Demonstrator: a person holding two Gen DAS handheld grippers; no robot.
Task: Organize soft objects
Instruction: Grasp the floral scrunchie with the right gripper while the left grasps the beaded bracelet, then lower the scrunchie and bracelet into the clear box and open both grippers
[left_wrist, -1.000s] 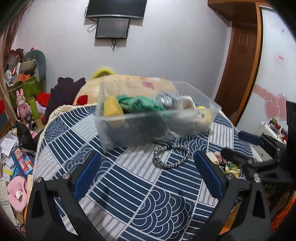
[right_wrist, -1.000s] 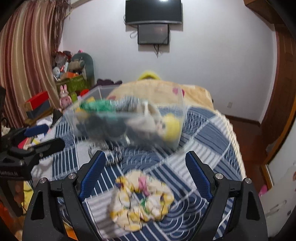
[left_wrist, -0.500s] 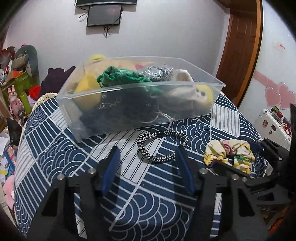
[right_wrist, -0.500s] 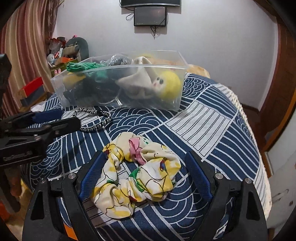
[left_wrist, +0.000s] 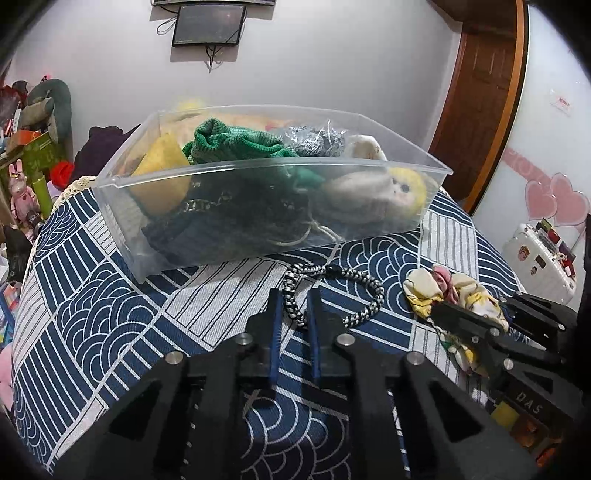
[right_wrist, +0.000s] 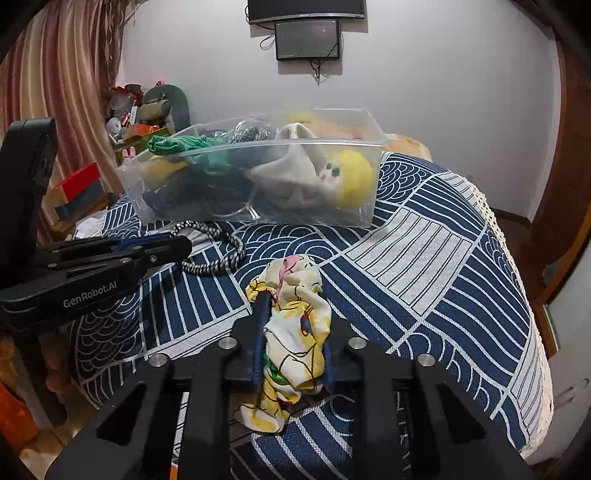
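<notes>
Scrunchie (right_wrist: 295, 325) inside right tool (right_wrist: 293, 306) — cord (left_wrist: 332, 291) inside left tool (left_wrist: 293, 306)

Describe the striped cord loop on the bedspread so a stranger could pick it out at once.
Start at the clear plastic bin full of soft things on the blue-and-white patterned bedspread. On the cloth just in front of it lies the braided black-and-white cord loop, its near side pinched in the left gripper. Unlike the floral yellow scrunchie held in the right gripper, it is thin, ropelike and colourless.

Even indoor light (fisheye-warped, dark edges)
</notes>
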